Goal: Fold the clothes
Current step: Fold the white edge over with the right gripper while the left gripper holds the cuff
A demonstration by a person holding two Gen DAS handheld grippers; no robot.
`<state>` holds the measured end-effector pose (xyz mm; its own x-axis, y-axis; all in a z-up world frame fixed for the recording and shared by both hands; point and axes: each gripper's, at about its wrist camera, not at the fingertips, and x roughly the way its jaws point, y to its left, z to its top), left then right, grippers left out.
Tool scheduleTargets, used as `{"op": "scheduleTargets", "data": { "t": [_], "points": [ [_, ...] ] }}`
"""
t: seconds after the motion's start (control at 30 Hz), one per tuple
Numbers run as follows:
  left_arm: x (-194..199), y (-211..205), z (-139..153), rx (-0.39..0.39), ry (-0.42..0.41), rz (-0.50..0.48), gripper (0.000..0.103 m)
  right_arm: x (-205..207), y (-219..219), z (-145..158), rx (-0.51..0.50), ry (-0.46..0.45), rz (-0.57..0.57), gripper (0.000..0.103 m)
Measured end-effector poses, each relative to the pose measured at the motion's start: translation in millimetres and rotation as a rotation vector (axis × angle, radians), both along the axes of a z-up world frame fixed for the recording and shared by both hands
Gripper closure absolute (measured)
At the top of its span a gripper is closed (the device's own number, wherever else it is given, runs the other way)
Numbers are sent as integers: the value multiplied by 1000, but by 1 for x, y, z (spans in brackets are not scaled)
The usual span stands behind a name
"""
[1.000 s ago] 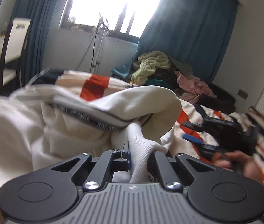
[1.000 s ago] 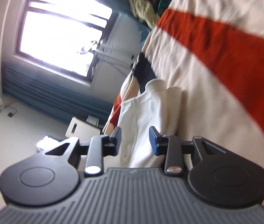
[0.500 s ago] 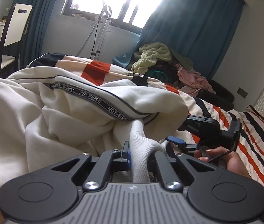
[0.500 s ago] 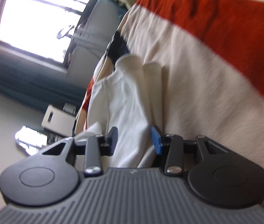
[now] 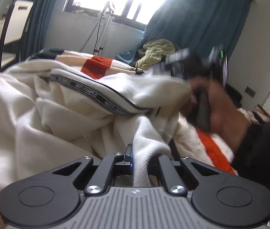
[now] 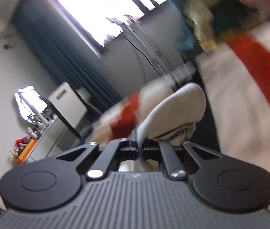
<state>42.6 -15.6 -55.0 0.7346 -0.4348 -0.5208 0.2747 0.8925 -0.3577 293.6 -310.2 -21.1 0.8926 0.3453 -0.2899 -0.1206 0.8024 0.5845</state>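
Note:
A cream-white garment (image 5: 62, 112) with a black lettered trim band lies bunched on the striped bed. My left gripper (image 5: 144, 158) is shut on a ribbed fold of it. My right gripper (image 6: 142, 147) is shut on another cream fold of the garment (image 6: 175, 106), held up off the bed. In the left wrist view the right gripper (image 5: 188, 64) and the hand holding it appear blurred at the right, above the garment's far end.
The bed cover (image 6: 249, 87) has red, cream and dark stripes. A pile of clothes (image 5: 157, 51) sits at the bed's far end by teal curtains. A chair and desk (image 5: 14, 30) stand at the left; a metal stand (image 5: 104, 28) is under the window.
My right gripper has closed on the garment's fold and lifted it, swinging up and away from the bed. My left gripper keeps its hold on the ribbed fold.

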Motion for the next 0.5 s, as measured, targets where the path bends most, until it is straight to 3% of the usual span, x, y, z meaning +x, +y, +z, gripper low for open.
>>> {"op": "scheduleTargets", "data": {
  "t": [0.1,0.2,0.27,0.37,0.5],
  "points": [
    [-1,-13,-6,25,-26,-22,97,31,-17,29,-53,-121,-43,97],
    [1,-20,-13,49,-38,-35,97,50,-59,22,-44,-161,-170,97],
    [5,-24,-17,54,-31,-48,97,60,-85,0,-95,-104,-255,97],
    [8,-26,-22,70,-33,-64,97,68,-120,-48,-98,56,-296,97],
    [8,-26,-24,91,-41,-71,97,57,-153,-95,56,193,-316,93]
  ]
}}
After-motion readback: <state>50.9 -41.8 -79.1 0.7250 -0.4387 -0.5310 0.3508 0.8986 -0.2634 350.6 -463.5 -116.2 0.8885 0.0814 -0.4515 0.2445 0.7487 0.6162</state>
